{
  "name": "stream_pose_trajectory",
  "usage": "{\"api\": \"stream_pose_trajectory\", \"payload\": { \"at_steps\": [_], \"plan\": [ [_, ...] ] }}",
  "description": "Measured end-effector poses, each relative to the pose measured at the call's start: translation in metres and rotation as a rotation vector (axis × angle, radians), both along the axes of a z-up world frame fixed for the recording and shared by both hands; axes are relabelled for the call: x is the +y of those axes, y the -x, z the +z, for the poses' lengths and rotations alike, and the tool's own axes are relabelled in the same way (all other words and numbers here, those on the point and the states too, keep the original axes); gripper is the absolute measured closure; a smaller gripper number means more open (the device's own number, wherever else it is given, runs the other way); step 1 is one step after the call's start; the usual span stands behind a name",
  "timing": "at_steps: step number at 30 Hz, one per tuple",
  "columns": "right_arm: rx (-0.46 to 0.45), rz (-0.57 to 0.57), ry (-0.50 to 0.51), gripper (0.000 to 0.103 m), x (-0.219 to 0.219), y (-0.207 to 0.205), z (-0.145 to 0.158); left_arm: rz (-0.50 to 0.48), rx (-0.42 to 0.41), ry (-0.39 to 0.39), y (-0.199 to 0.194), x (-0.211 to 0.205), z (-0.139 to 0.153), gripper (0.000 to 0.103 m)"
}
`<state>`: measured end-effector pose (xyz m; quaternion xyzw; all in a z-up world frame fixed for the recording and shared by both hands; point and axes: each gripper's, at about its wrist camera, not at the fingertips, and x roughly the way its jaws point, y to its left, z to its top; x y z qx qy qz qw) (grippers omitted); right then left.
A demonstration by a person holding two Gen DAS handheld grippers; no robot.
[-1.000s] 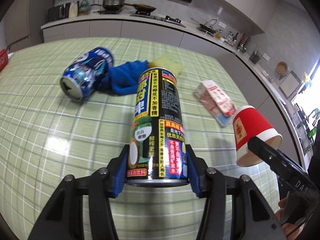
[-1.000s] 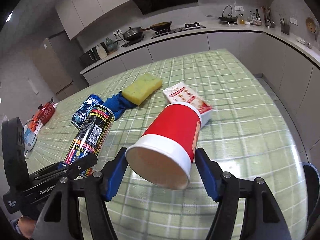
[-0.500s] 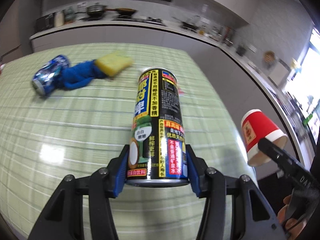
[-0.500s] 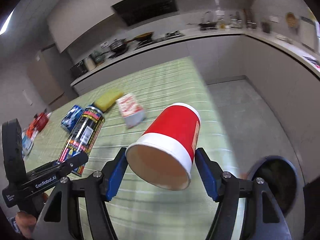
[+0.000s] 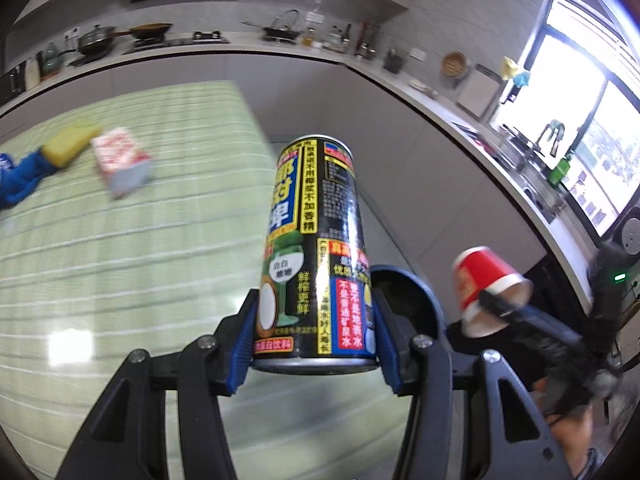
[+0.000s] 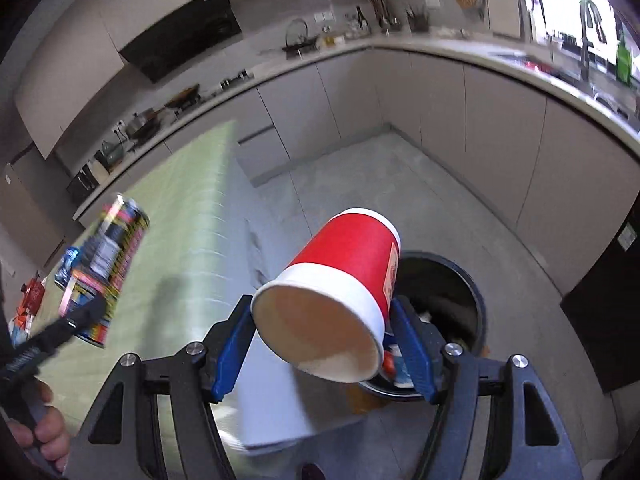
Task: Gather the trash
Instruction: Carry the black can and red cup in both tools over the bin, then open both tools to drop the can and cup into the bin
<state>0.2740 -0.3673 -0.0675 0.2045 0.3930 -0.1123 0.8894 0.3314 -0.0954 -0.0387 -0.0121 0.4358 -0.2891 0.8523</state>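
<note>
The left gripper point(image 5: 312, 330) has its blue fingers point(image 5: 242, 344) closed against the lower part of a tall black and yellow drink can point(image 5: 314, 248), holding it upright past the edge of the green checked surface point(image 5: 120, 260) and near the bin point(image 6: 460, 280) on the floor. The right gripper point(image 6: 324, 344) pinches a red paper cup point(image 6: 340, 288) by its white rim band, mouth tipped toward the camera, directly above the bin's dark opening. The can looks rigid and smooth; judging by how steadily it sits in a low grip, it is probably empty and light, and a hold across the round wall low down suits it, though the glossy metal could slip if the fingers loosen. The cup is thin, light and easily crushed, so the stiffer rolled rim is the sensible place to squeeze, and gently. A red and white carton point(image 5: 120, 164), a yellow sponge point(image 5: 68, 144) and a blue cloth point(image 5: 20, 176) lie on the surface, well apart from both grippers.
</note>
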Motion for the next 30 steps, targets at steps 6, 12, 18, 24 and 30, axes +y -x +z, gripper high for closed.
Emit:
{"api": "stream_pose_trajectory", "payload": {
  "at_steps": [6,12,18,24,30],
  "plan": [
    [0.084,0.093,-0.062,0.033,-0.069,-0.002,-0.053,0.040,0.035,-0.015,0.021,-0.082,-0.020,0.050],
    [0.138,0.211,-0.084,0.033,-0.116,-0.015,-0.097,0.073,0.080,-0.033,0.041,-0.143,-0.050,0.050],
    [0.205,0.304,-0.053,0.026,-0.136,-0.030,-0.137,0.113,0.134,-0.102,0.040,-0.175,-0.094,0.050],
    [0.184,0.288,-0.038,0.024,-0.162,-0.025,-0.143,0.122,0.197,-0.179,0.030,-0.196,-0.141,0.049],
    [0.139,0.254,-0.029,0.024,-0.178,-0.015,-0.127,0.165,0.215,-0.242,0.022,-0.210,-0.151,0.033]
  ]
}}
